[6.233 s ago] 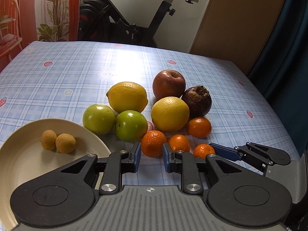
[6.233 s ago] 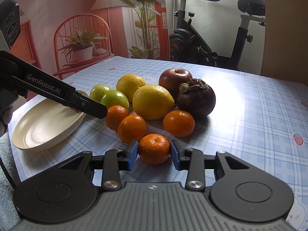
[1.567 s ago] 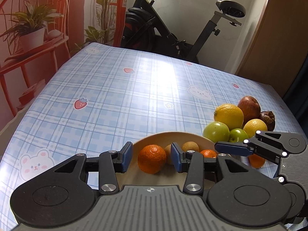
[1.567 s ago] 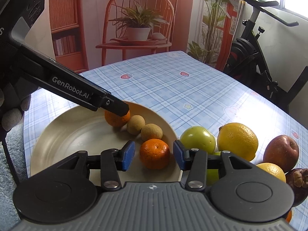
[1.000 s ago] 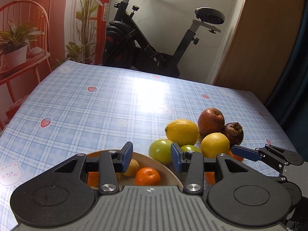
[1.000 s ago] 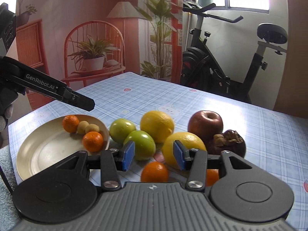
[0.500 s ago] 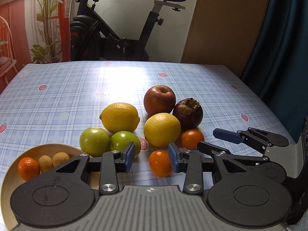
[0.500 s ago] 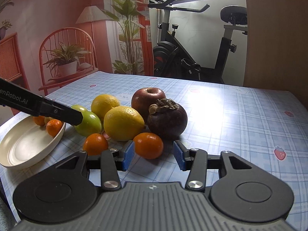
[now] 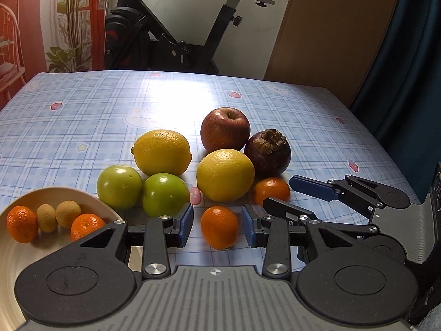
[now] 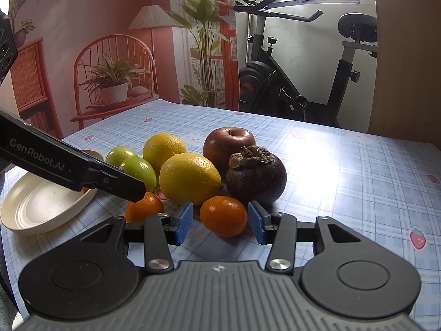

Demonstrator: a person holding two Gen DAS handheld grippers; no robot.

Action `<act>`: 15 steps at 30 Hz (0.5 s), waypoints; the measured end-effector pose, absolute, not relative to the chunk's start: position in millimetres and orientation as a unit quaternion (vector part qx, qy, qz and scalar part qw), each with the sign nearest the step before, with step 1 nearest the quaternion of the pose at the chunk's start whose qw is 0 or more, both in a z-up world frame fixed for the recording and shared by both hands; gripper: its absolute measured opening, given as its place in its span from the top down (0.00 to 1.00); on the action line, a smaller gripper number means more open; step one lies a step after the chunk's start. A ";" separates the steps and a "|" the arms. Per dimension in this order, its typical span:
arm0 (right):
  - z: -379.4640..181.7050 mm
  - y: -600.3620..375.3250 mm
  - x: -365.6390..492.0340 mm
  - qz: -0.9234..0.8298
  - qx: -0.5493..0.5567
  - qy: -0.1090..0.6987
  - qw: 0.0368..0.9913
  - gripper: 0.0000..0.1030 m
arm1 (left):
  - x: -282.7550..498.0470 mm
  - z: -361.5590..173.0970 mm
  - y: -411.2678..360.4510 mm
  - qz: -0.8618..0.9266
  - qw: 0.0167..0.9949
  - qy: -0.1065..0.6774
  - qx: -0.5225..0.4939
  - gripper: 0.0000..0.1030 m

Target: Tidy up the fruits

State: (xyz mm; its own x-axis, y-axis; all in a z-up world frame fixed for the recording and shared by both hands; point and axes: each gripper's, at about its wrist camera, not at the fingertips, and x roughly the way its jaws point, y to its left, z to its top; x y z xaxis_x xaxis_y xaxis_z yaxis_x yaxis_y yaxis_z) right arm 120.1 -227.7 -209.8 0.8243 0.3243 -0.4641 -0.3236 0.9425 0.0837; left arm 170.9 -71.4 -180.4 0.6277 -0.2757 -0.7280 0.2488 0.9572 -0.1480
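Two mandarins lie on the tablecloth at the near side of the fruit pile. My left gripper (image 9: 217, 227) is open around one mandarin (image 9: 219, 227), with a thin gap at each blue pad. My right gripper (image 10: 220, 223) is open around the other mandarin (image 10: 223, 216), its pads close to the skin but not pressing. In the left wrist view the right gripper (image 9: 278, 190) reaches in from the right. A cream plate (image 9: 16, 262) at the near left holds two mandarins (image 9: 22, 223) and two small tan fruits (image 9: 68, 213).
Behind the mandarins sit two lemons (image 9: 162, 151), two green apples (image 9: 120, 187), a red apple (image 9: 225, 129) and a mangosteen (image 9: 267, 155), packed close together. One left gripper finger (image 10: 110, 179) crosses above the plate (image 10: 41, 207). An exercise bike stands past the table's far edge.
Both grippers left the plate, each leaving a mandarin there, and swung right to the pile. Each now straddles a loose mandarin. Over the last half second they have barely moved.
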 end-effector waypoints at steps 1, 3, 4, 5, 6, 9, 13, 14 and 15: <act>-209.3 -229.9 122.8 0.171 0.004 0.245 0.954 0.54 | 170.4 -181.3 -72.3 -0.146 0.902 0.406 -0.019 0.61; -209.1 -231.5 124.5 0.171 0.011 0.248 0.954 0.54 | 169.4 -183.1 -73.3 -0.146 0.902 0.405 -0.020 0.61; -209.3 -232.9 126.5 0.172 0.016 0.250 0.953 0.54 | 168.8 -184.5 -74.1 -0.145 0.902 0.406 -0.019 0.61; -209.3 -233.6 128.2 0.172 0.019 0.253 0.952 0.54 | 168.3 -185.4 -74.1 -0.145 0.902 0.406 -0.020 0.61; -209.6 -234.0 129.5 0.173 0.022 0.256 0.951 0.54 | 167.9 -186.9 -74.1 -0.146 0.901 0.408 -0.022 0.61; -209.8 -235.7 131.5 0.176 0.026 0.260 0.949 0.54 | 168.2 -190.7 -76.1 -0.148 0.899 0.411 -0.022 0.61; -210.1 -234.1 133.9 0.177 0.023 0.267 0.947 0.54 | 170.4 -195.8 -77.2 -0.147 0.898 0.414 -0.021 0.61; -210.2 -234.6 134.2 0.177 0.024 0.267 0.947 0.54 | 171.5 -197.1 -77.5 -0.146 0.898 0.415 -0.020 0.61; -210.2 -235.3 134.9 0.176 0.027 0.268 0.947 0.54 | 172.4 -198.3 -77.8 -0.146 0.897 0.416 -0.019 0.61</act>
